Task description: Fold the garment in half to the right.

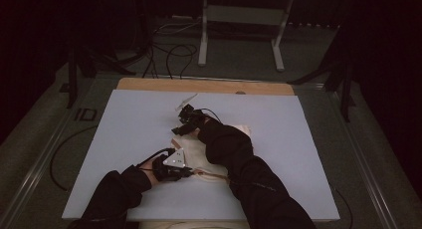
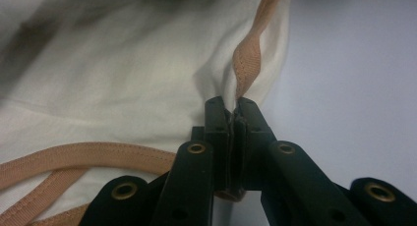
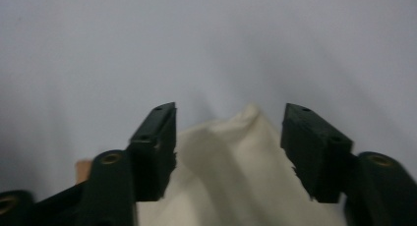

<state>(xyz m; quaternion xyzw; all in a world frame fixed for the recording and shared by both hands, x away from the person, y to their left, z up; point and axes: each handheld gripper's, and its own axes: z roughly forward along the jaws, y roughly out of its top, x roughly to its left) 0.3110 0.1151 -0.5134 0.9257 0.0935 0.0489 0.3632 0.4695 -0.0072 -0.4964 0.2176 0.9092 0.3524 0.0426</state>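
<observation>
High view has a cream cloth bag with tan webbing straps (image 1: 239, 132) lying mid-way on the pale grey board (image 1: 124, 139), tucked between both tongs. Left gripper (image 1: 191, 173) sits at the bag's near edge, and up close its jaws are pinched tight together on the cloth right where the tan strap (image 2: 244, 59) runs. Right gripper (image 3: 228, 137) is wide open, bag's pointed corner poking up between the jaws, touching neither.

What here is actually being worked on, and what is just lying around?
In use:
- cream cloth bag with tan strap
- left gripper, clamped on the bag's edge
- right gripper, open around a bag corner

Just there:
- white table top
- floor cables
- metal stand
</observation>
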